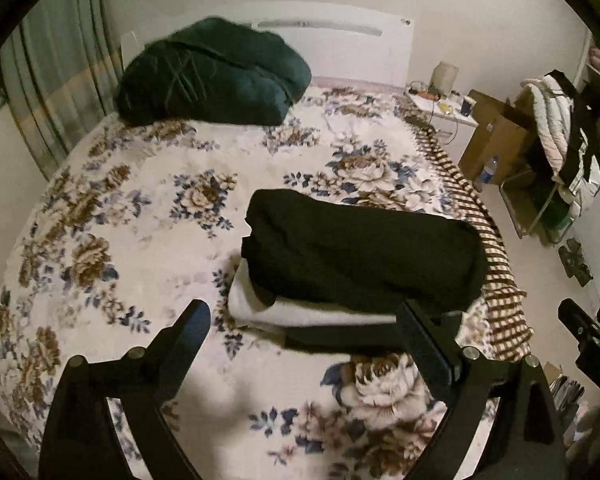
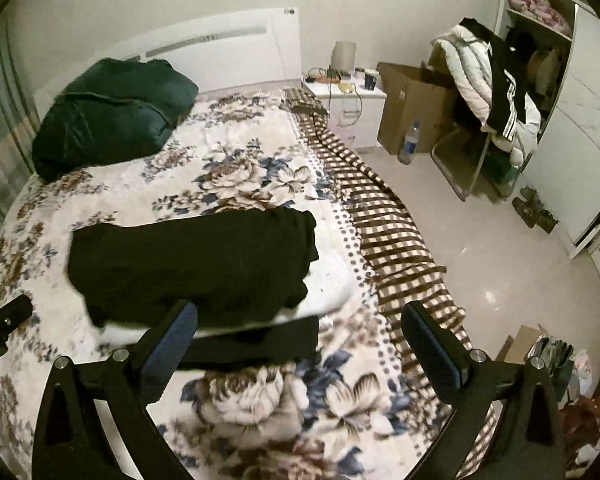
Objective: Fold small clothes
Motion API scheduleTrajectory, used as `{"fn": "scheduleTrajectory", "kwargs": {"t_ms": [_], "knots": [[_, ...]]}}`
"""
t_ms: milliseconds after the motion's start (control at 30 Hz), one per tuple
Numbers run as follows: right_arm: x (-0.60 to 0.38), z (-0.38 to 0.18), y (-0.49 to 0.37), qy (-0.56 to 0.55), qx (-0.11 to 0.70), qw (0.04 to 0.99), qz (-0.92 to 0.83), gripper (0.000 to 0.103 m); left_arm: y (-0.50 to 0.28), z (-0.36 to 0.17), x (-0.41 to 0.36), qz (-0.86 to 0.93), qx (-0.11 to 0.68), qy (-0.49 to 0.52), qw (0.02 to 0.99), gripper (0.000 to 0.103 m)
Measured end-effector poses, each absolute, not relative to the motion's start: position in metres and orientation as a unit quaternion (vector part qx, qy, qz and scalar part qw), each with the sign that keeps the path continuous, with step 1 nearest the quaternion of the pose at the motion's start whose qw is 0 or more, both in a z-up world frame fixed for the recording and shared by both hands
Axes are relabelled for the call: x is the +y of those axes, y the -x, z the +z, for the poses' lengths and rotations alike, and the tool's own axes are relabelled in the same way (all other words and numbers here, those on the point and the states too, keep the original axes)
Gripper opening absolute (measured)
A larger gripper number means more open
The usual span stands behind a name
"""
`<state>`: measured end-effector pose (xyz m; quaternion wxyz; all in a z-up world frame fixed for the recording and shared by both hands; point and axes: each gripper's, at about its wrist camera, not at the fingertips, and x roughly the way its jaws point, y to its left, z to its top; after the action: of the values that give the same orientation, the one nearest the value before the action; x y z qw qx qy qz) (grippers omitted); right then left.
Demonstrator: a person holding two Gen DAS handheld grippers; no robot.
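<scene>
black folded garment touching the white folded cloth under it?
Touching. Left wrist view shows the black folded garment lying directly on the white folded cloth, no gap; both tools open and clear.

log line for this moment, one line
left gripper: open, empty | right gripper: open, empty | black garment: folded, on white garment | stack on floral bedspread

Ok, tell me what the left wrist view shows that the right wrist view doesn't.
Only the left wrist view: the curtain beside the bed.
Only the right wrist view: the wardrobe with its open shelves.
Both: the folded black garment atop the white garment, the dark green bundle, the floral bedspread, and open, empty fingers.
</scene>
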<state>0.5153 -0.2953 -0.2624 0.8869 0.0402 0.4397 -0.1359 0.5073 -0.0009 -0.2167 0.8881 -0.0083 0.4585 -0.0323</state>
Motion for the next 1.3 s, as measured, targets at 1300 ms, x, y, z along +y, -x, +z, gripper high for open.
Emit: {"fn": "scheduleTrajectory", "kwargs": {"t_ms": [1300], "knots": [[-0.277, 0.023, -0.151, -0.02, 0.326, 0.942, -0.077, 0.103, -0.224, -0.02, -0.032, -0.015, 0.36, -0.013, 0.933, 0.101]]}}
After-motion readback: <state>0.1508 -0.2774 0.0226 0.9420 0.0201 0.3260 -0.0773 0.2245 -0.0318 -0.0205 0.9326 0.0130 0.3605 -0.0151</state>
